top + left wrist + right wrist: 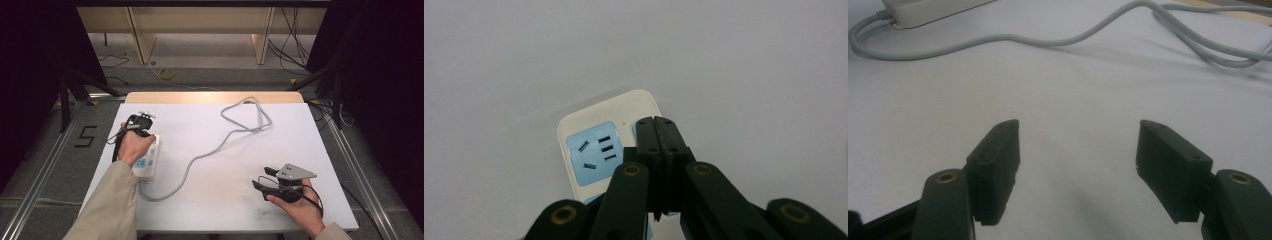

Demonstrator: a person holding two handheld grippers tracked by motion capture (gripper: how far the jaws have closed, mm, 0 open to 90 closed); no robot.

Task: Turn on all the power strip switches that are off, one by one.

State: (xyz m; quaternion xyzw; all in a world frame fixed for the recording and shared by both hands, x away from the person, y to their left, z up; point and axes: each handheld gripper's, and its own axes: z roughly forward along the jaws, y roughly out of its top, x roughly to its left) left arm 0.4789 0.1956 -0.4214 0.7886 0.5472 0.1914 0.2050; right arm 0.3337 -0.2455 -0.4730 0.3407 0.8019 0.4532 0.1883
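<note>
The white worktop point(225, 165) is filling most of the high view, with a strip of bare wood showing along its 12 o'clock edge. A long grey cable point(210, 150) is running across it, leaving the power strip at about 8 o'clock, curving through the centre and folding into a loose loop near 1 o'clock; in the right gripper view the same cable point(1048, 42) is sweeping across the top of the picture. The white power strip point(149, 161) with pale blue socket panels is lying at about 9 o'clock, partly covered by the person's left hand point(132, 147). That hand is holding the left tongs point(141, 121) over the strip's far end, and in the left gripper view the left tongs point(658, 131) are sitting pressed together, tips over the strip point(589, 130) just right of a blue socket; whether they are touching it cannot be told. At about 4 o'clock the right hand point(300, 210) is holding the right tongs point(262, 177), well apart from the strip. In the right gripper view the right tongs point(1078, 142) are standing wide apart above bare worktop, gripping nothing.
</note>
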